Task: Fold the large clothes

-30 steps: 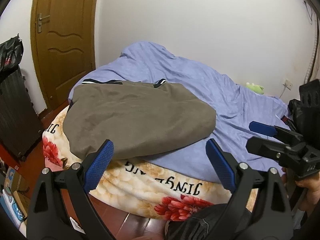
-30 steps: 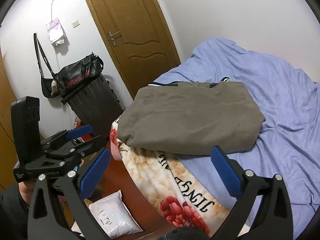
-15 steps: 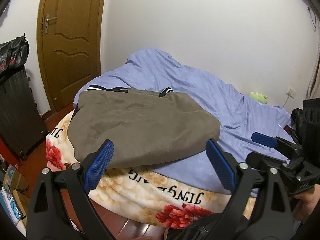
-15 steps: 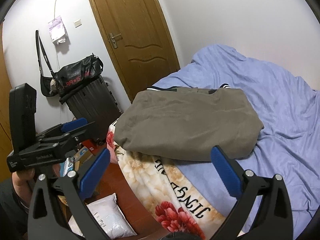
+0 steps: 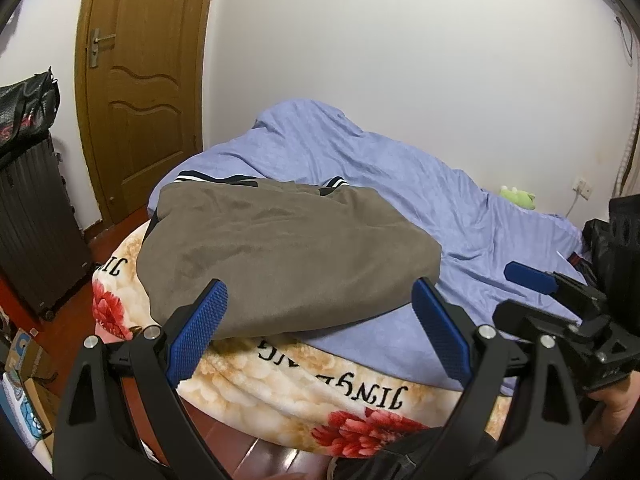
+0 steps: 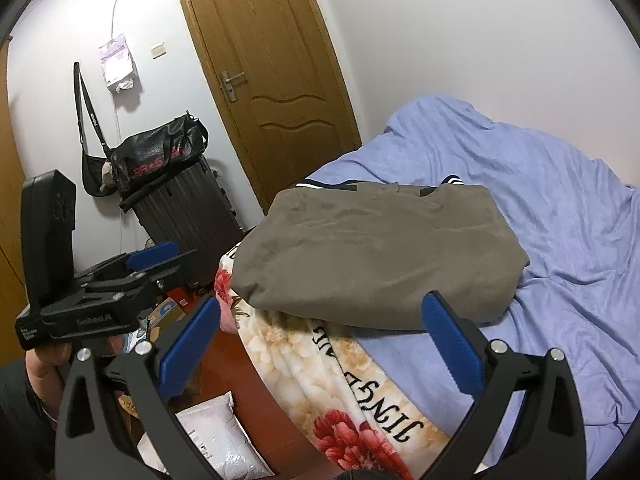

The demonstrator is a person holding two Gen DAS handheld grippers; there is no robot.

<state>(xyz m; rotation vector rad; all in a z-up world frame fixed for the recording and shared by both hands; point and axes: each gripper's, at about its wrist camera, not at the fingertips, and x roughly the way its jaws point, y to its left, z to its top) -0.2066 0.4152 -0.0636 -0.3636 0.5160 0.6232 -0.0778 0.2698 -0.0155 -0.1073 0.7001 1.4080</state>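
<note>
On the near corner of the bed (image 5: 500, 216), the olive-brown garment (image 5: 280, 256) lies as a flat, squared bundle, its striped navy trim peeking out at the far edge, resting half on the blue sheet (image 6: 560, 208) and half on the flowered blanket (image 5: 320, 384). Over the last second I have drawn both tools back and lifted them: the garment sits lower and further off in my views than it did, and more of the wall and the brown door (image 6: 272, 60) shows above it. My left gripper (image 5: 320, 332) is spread wide and empty, short of the bundle's near edge; my right gripper (image 6: 324, 340) is likewise spread and holds nothing. Neither touches the cloth. I read this retreat as the fold being finished, or nearly so; the bundle looks tidy, with no loose sleeve hanging out.
</note>
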